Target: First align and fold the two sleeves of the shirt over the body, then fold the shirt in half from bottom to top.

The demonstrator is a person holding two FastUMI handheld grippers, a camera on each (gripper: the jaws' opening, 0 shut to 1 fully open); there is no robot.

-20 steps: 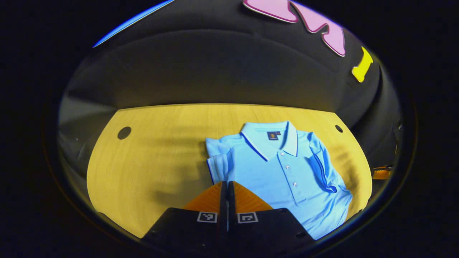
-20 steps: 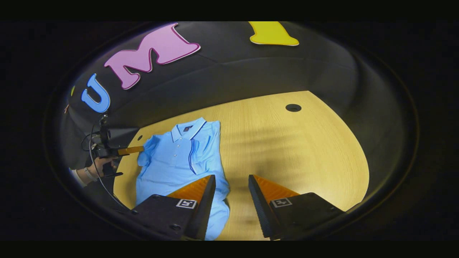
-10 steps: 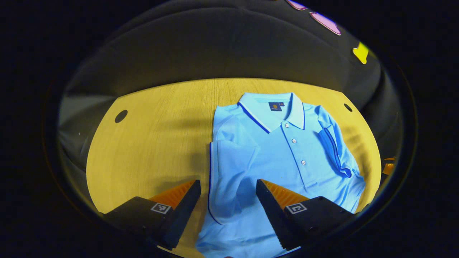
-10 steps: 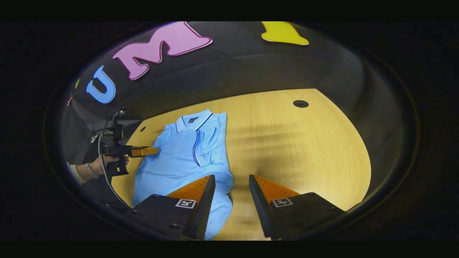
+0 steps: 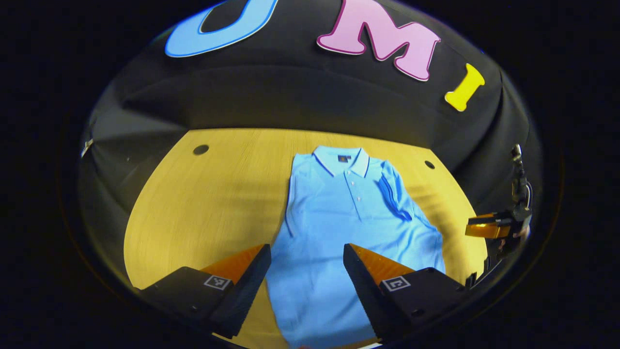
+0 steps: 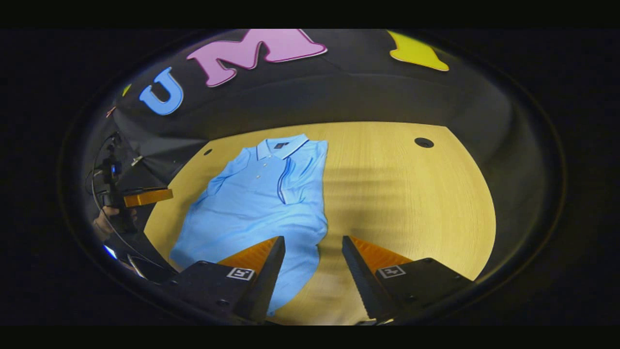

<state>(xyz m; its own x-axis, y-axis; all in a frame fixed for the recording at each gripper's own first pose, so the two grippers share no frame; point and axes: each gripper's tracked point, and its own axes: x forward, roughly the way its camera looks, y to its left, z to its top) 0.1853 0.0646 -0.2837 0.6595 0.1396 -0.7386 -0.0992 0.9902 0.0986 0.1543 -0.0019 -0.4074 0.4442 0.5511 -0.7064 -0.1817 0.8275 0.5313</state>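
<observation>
On the tabletop (image 5: 203, 203), a blue polo shirt (image 5: 339, 218) lies flat, sleeves folded in.
Both grippers, left (image 5: 306, 271) and right (image 6: 312, 264), hover with jaws spread; pinch the near hem corners evenly for the bottom-to-top fold.

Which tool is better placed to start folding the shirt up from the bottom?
Probably the left tool: it is open, with the shirt lying between its fingers near the hem. The right tool, also open, points at the shirt's side edge and the table.
</observation>
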